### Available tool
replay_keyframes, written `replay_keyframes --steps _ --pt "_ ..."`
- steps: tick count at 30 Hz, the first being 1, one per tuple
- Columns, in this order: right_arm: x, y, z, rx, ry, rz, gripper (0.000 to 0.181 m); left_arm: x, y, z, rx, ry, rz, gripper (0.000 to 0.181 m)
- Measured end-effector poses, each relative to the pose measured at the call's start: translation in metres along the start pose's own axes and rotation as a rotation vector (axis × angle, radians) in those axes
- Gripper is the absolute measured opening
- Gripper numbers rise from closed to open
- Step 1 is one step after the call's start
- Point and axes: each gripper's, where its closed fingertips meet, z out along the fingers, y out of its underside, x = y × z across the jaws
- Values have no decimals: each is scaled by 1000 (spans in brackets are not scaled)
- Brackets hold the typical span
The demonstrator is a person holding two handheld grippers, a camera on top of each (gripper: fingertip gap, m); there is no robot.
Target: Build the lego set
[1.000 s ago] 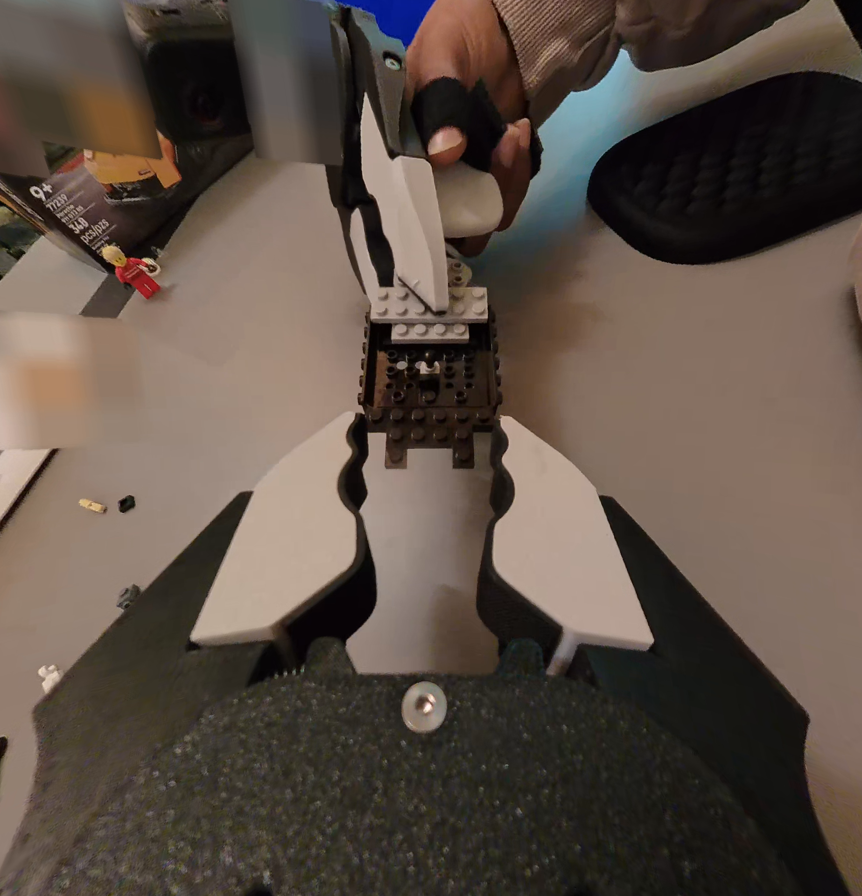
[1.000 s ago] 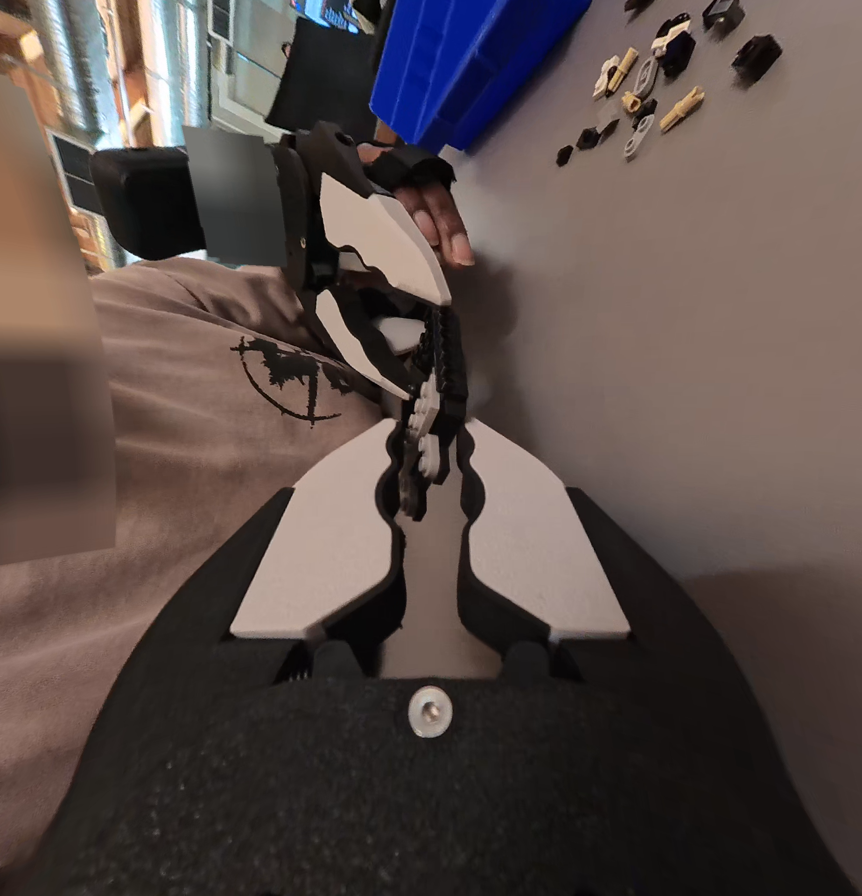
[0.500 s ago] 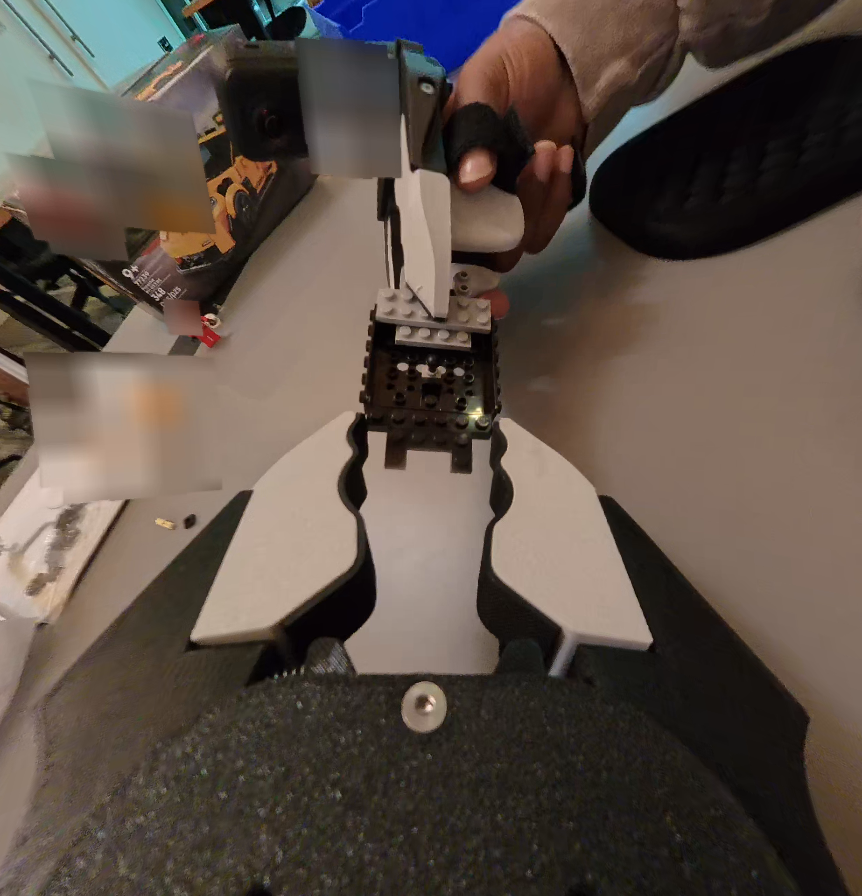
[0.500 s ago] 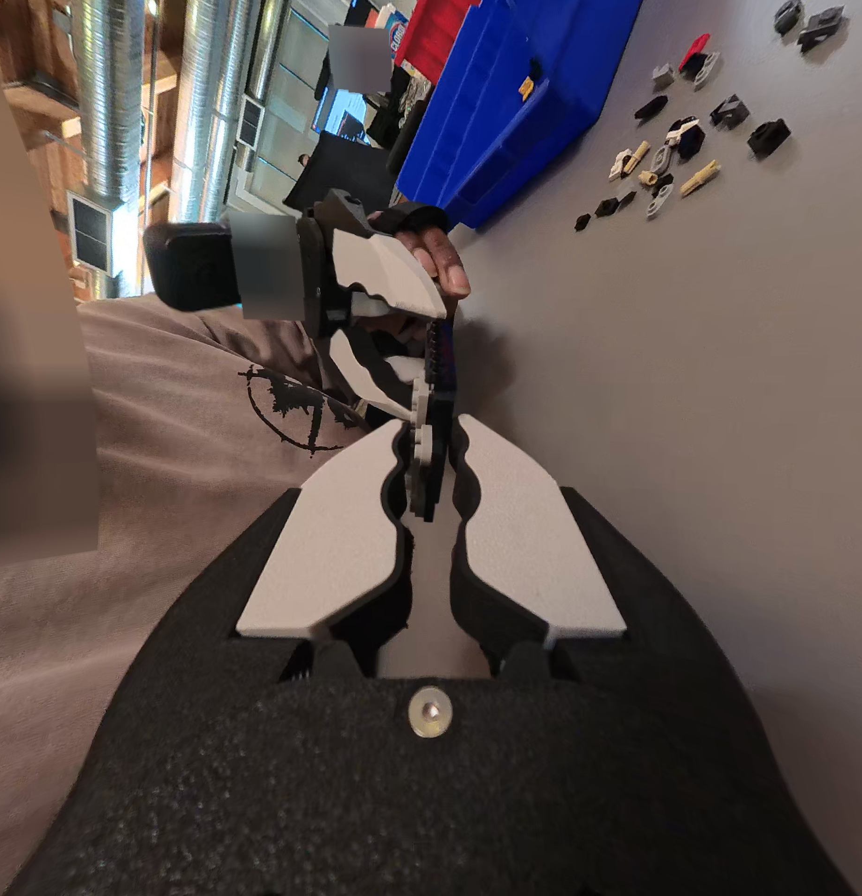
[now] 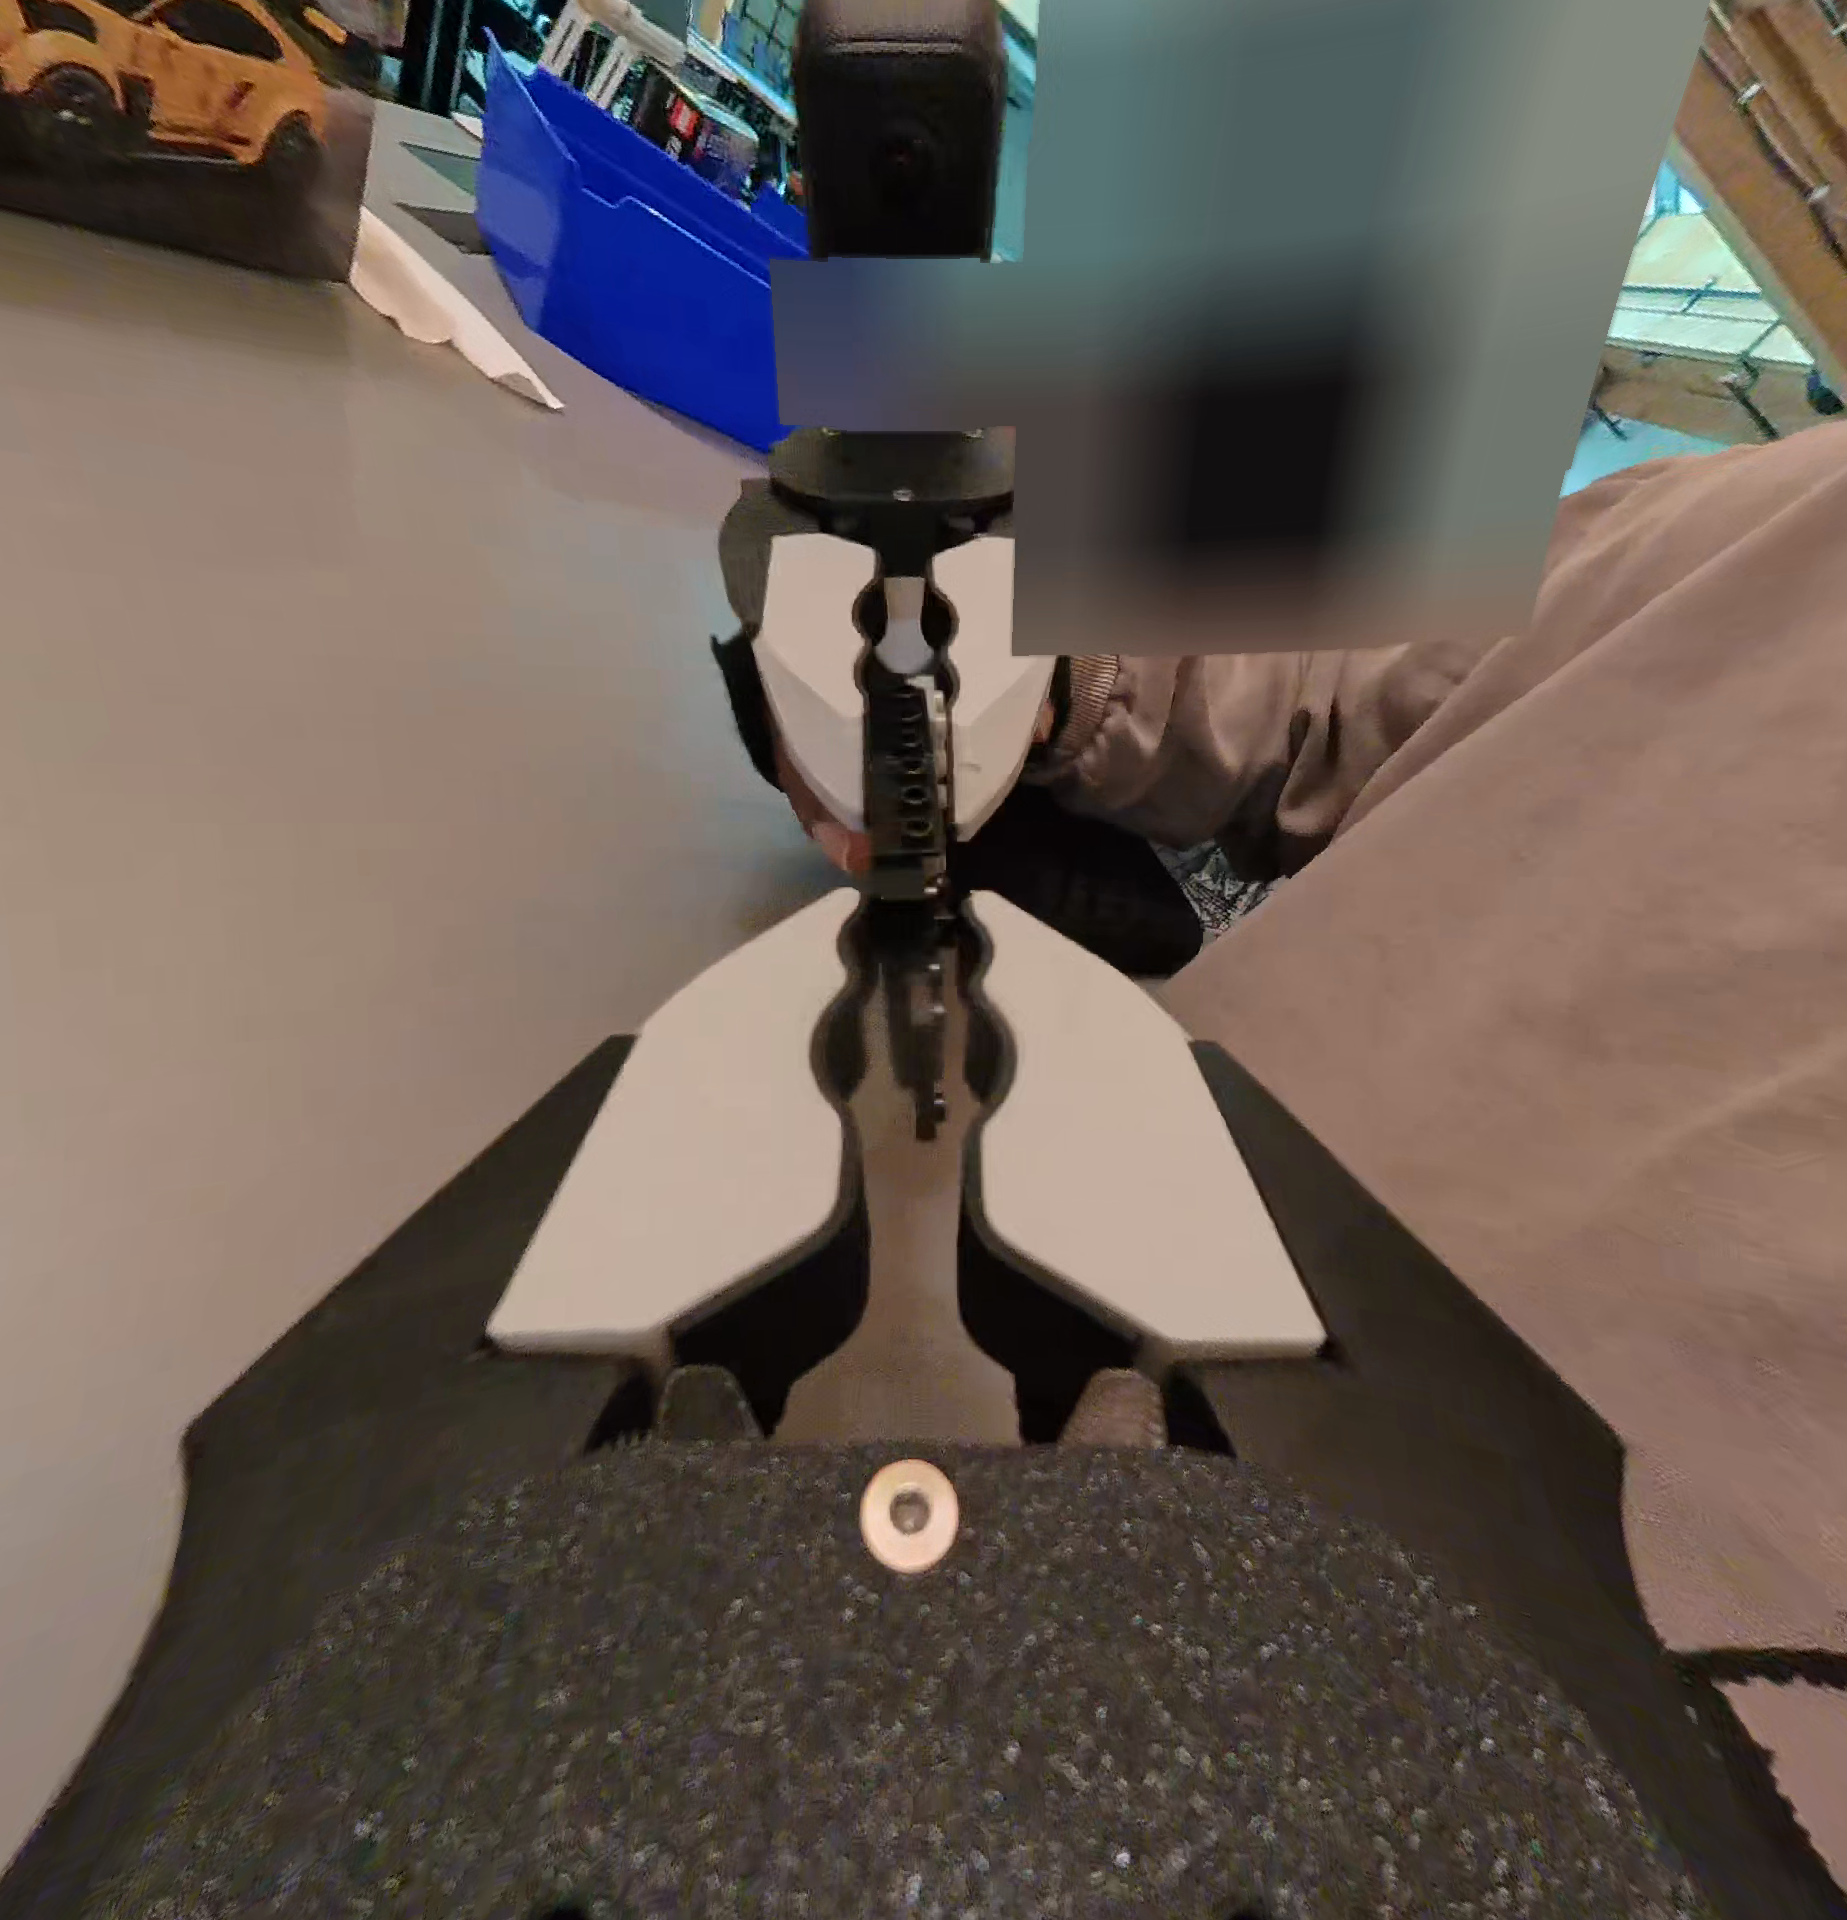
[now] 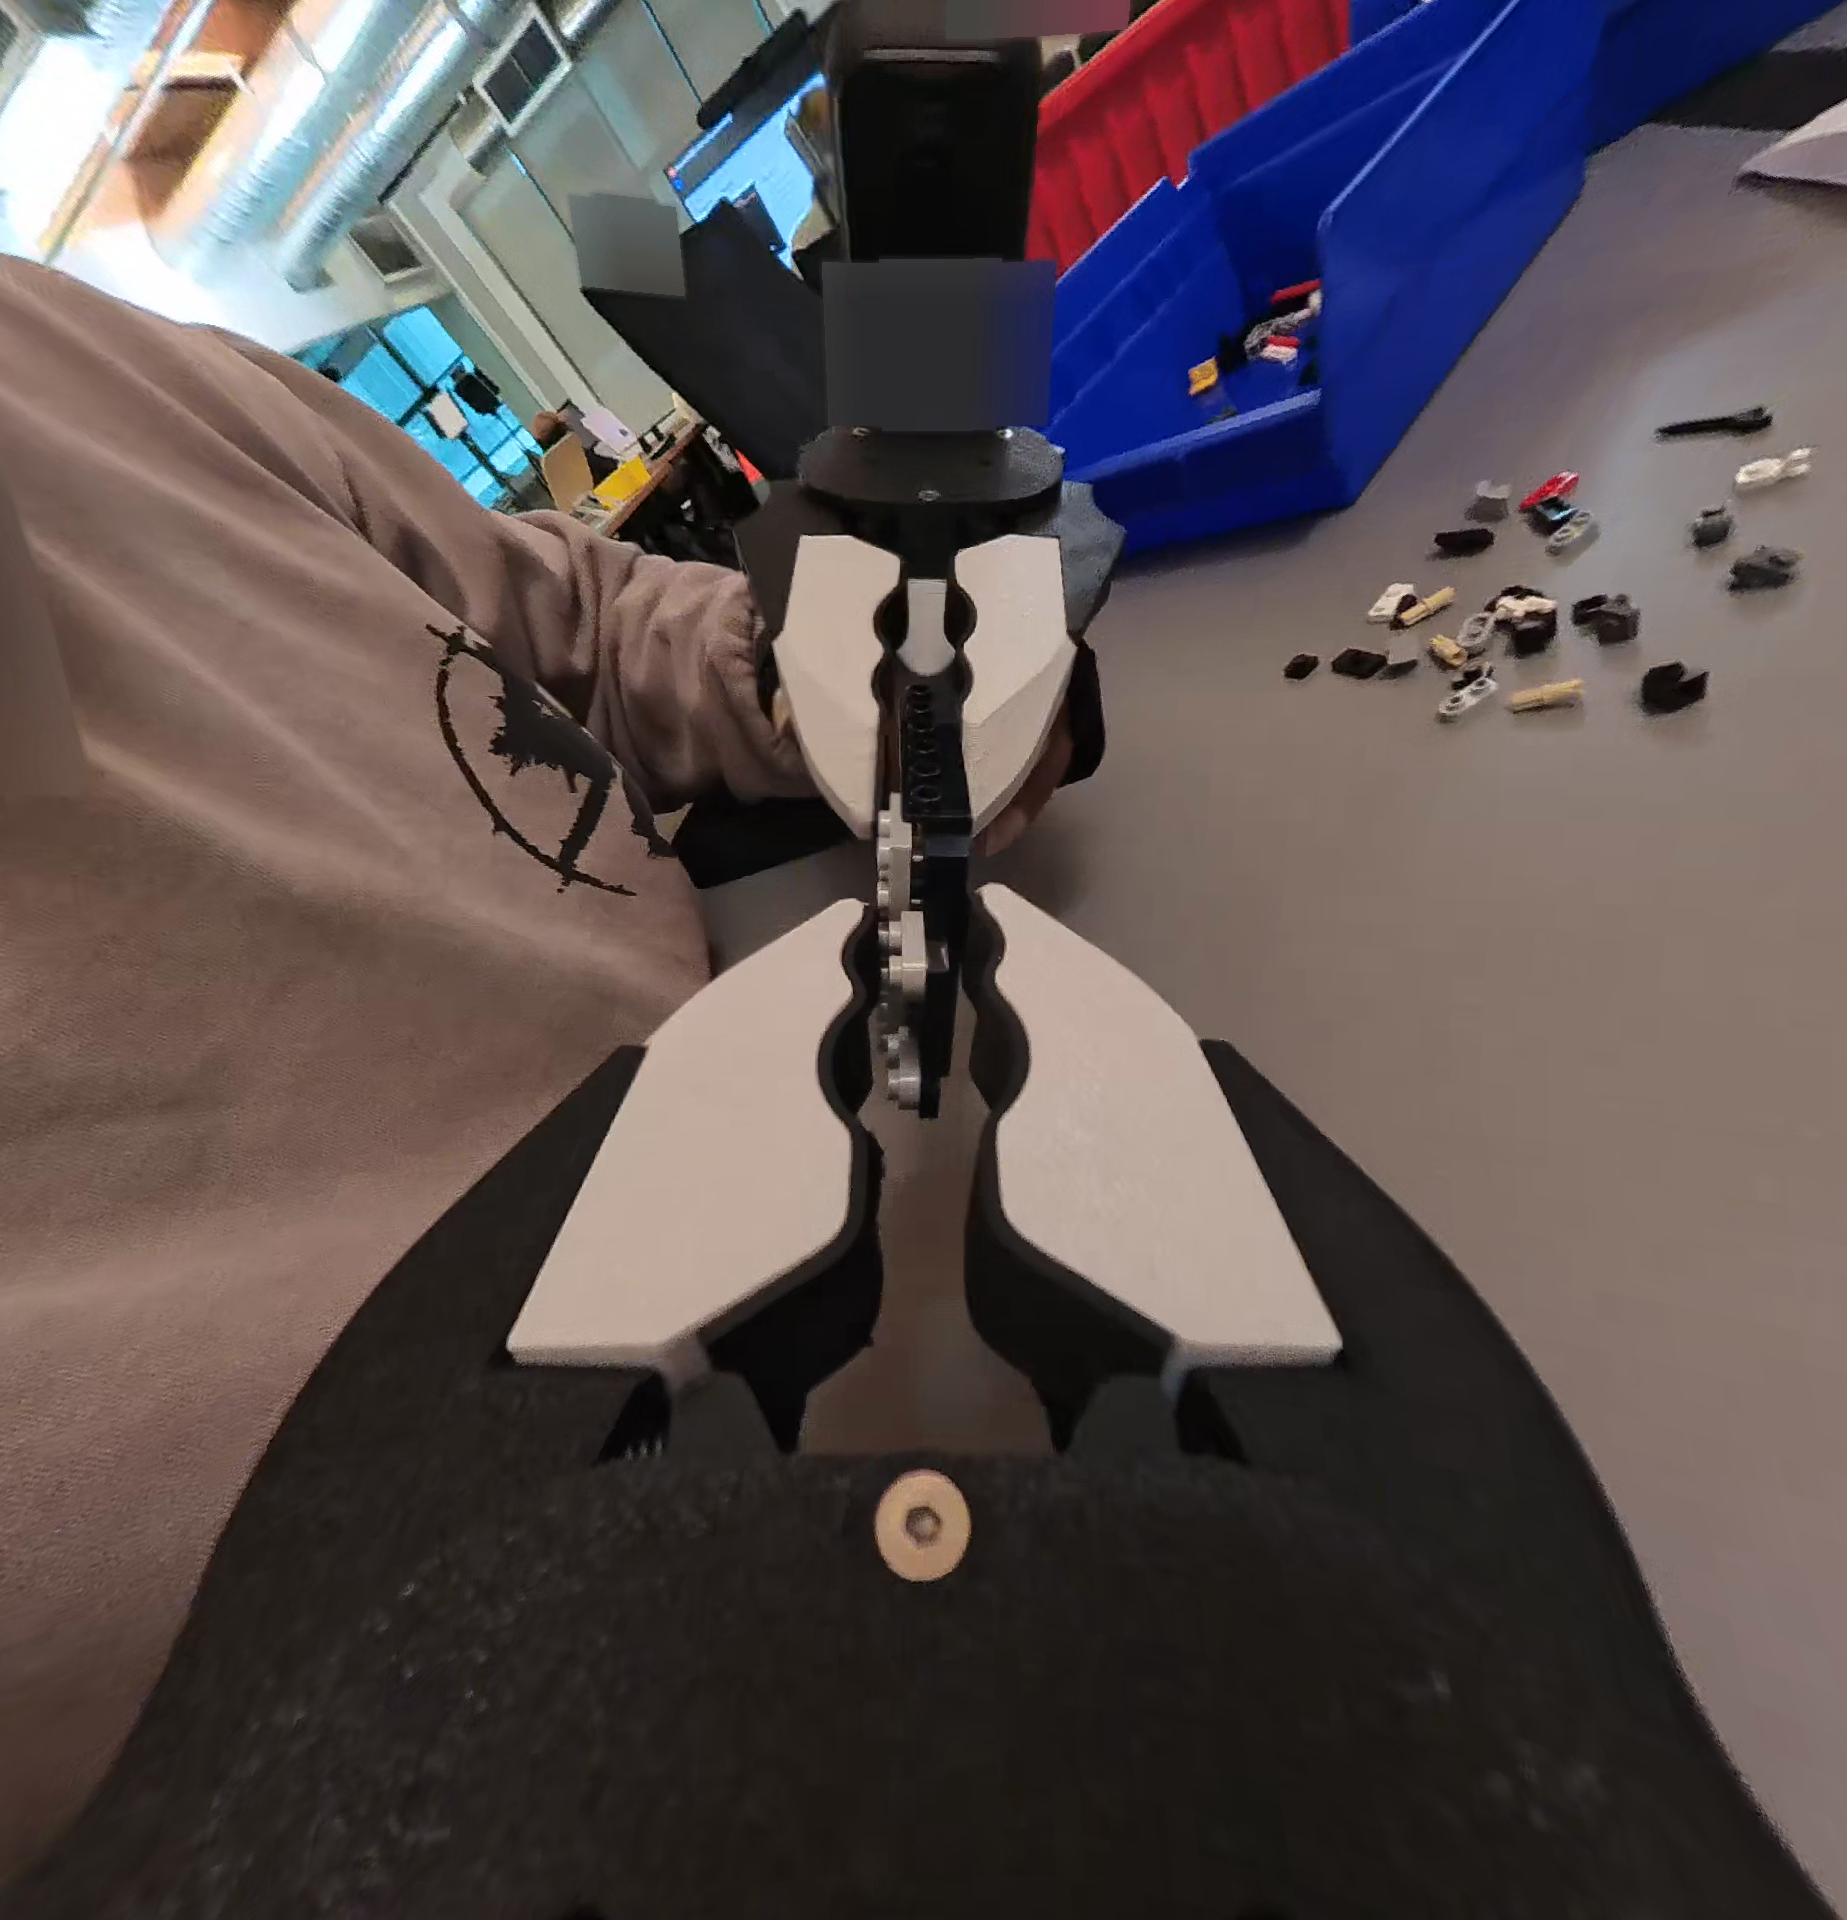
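Grey tabletop (image 6: 1418, 935) lies below; the black lego assembly (image 6: 924, 935) has turned edge-on (flat a second ago), pinched between left gripper (image 5: 914, 925) and right gripper (image 6: 919, 914), lifted for pressing plates together.

Both views are evenly lit by soft indoor light, with no hard glare on the matte grey table (image 6: 1418, 935). Daylight comes through bright windows (image 6: 399, 384) far behind in the right wrist view, where the upper left corner is nearly washed out. Shadows are faint: a soft dark patch lies on the table under the far gripper (image 5: 903, 831) in the left wrist view. Wide-angle distortion bends the edges, so the blue bins (image 6: 1314, 343) and the table lean and curve. The background is soft, and the loose small pieces (image 6: 1521, 644) are slightly blurred. The nearest black foam at the bottom of each view is grainy and out of focus.
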Motion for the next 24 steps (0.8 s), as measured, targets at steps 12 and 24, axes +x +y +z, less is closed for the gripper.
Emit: replay_keyframes --steps 12,24 --pt "-6 4 -1 49 10 4 15 6 4 2 24 24 -57 14" --pt "-4 12 20 -183 185 -327 14 4 10 11 -340 -87 339 27"
